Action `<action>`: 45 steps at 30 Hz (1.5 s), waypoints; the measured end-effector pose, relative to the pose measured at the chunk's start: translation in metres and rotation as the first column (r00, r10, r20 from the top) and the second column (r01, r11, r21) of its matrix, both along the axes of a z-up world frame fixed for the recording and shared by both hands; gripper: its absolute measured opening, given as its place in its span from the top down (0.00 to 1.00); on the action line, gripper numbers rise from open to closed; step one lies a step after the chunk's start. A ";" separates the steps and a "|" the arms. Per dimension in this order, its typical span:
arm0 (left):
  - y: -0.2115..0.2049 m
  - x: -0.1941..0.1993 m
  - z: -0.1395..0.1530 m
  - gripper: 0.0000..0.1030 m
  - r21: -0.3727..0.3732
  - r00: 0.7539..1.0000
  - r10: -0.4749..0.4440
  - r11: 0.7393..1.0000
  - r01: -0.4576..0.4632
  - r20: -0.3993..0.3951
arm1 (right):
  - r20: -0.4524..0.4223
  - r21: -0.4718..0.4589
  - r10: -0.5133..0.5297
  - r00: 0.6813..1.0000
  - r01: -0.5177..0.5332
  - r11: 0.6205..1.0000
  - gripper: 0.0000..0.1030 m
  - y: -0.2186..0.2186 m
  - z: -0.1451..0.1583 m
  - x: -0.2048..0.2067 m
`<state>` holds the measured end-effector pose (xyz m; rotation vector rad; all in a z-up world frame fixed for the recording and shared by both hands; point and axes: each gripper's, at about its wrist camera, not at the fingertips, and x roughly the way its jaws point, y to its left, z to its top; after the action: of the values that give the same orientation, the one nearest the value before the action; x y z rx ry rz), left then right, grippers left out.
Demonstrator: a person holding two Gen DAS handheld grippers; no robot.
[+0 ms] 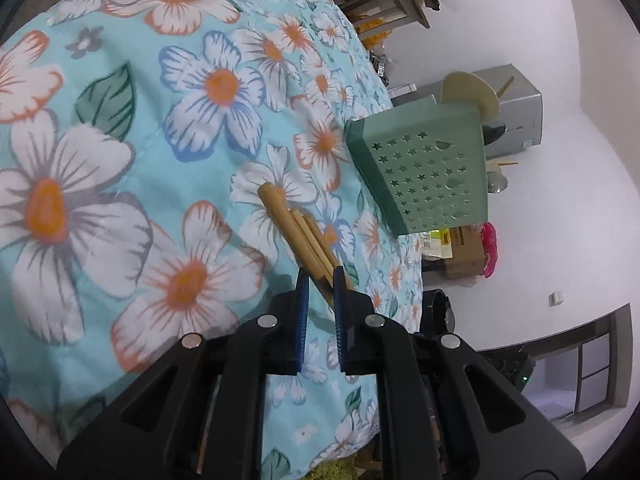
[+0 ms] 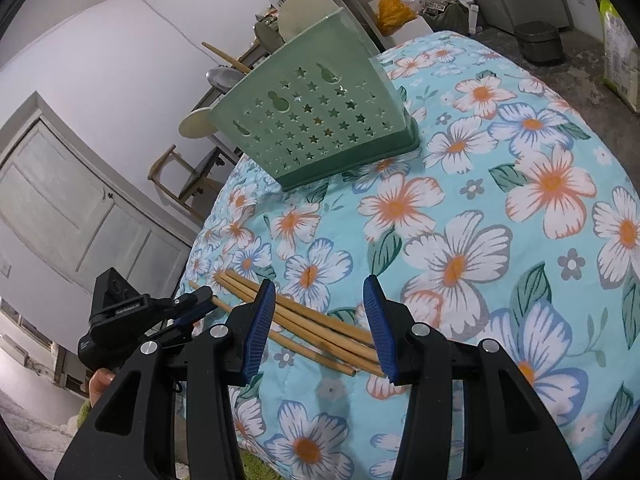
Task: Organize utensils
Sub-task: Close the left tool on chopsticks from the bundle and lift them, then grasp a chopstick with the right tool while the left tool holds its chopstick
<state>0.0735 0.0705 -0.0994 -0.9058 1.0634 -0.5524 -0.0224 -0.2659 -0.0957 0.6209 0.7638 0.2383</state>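
While your left gripper is pinched down on the near ends of the bundle of slim bamboo chopsticks, you cannot count on having all of them: from the left wrist, its blue pads close on one or two sticks, and the others seem only to lean alongside. Lift now and the loose ones may slide off onto the flower-printed turquoise cloth or roll toward its rounded edge, which lies just beside them.

Your right gripper hangs over the same sticks with its jaws apart, gripping nothing. If you raise the left end alone, the far ends could drag on the soft fabric and fan out.

The pale green plastic utensil holder with star-shaped cut-outs stands well apart on the cloth; it looks light, so a long stick striking its wall could tip it.
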 end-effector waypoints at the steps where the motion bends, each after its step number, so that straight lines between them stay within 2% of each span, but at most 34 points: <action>1: 0.001 0.000 -0.002 0.90 0.000 1.000 0.002 1.000 -0.002 -0.015 | -0.003 0.005 0.003 1.000 -0.003 1.000 0.56 0.000 -0.001 0.001; 2: 0.002 0.001 -0.005 0.89 -0.003 0.999 0.005 1.000 -0.006 -0.031 | -0.004 0.007 0.006 1.000 -0.006 1.000 0.56 0.000 -0.002 0.001; 3: 0.003 0.003 -0.011 0.84 -0.022 0.998 0.009 1.000 -0.010 -0.060 | -0.004 0.007 0.010 1.000 -0.010 1.000 0.56 0.001 -0.002 0.002; 4: 0.007 0.005 -0.018 0.83 -0.078 0.995 0.016 0.997 -0.024 -0.096 | -0.002 0.005 0.013 1.000 -0.013 1.000 0.56 0.002 -0.001 0.002; 7: 0.016 0.009 -0.028 0.82 -0.167 0.986 0.058 0.982 -0.085 -0.157 | 0.012 0.000 0.016 1.000 -0.016 1.000 0.56 0.003 0.002 0.000; 9: 0.018 0.010 -0.031 0.82 -0.183 0.981 0.078 0.977 -0.111 -0.178 | 0.018 0.001 0.013 1.000 -0.013 1.000 0.56 0.001 0.003 -0.002; 12: 0.018 0.009 -0.030 0.83 -0.169 0.979 0.096 0.978 -0.126 -0.178 | 0.014 0.008 0.004 1.000 -0.004 1.000 0.56 -0.003 0.001 -0.004; 16: 0.016 0.005 -0.030 0.91 -0.133 0.979 0.122 0.980 -0.145 -0.165 | 0.013 0.017 -0.002 1.000 0.001 1.000 0.56 -0.006 0.001 -0.006; 21: 0.019 0.003 -0.024 0.92 -0.111 0.984 0.120 0.984 -0.136 -0.133 | 0.020 0.011 -0.002 1.000 0.002 1.000 0.56 -0.006 0.005 -0.007; 26: 0.025 -0.002 -0.014 0.90 -0.029 0.989 0.122 0.992 -0.125 -0.082 | 0.017 0.001 0.011 1.000 -0.011 1.000 0.56 0.001 0.006 -0.005; 28: 0.027 0.000 -0.016 0.89 -0.013 0.989 0.113 0.993 -0.115 -0.093 | 0.012 -0.010 0.026 1.000 -0.026 1.000 0.56 0.007 0.007 -0.003; 31: 0.030 0.004 -0.023 0.89 -0.037 0.986 0.110 0.993 -0.116 -0.128 | 0.011 -0.029 0.043 0.999 -0.043 0.999 0.56 0.015 0.010 -0.001; 38: 0.029 0.008 -0.025 0.88 -0.041 0.982 0.121 0.991 -0.128 -0.145 | 0.008 -0.105 0.094 0.996 -0.093 0.990 0.56 0.039 0.018 0.003; 42: 0.026 0.007 -0.021 0.88 -0.009 0.987 0.119 0.993 -0.121 -0.109 | -0.001 -0.167 0.146 0.989 -0.144 0.975 0.56 0.058 0.022 0.009; 45: 0.025 0.006 -0.016 0.89 0.021 0.994 0.088 0.996 -0.087 -0.071 | 0.004 -0.246 0.197 0.980 -0.190 0.950 0.56 0.074 0.031 0.013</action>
<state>0.0795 0.0955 -0.1153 -0.9581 1.0861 -0.4400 -0.0093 -0.1915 -0.0650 0.3077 0.8129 0.3271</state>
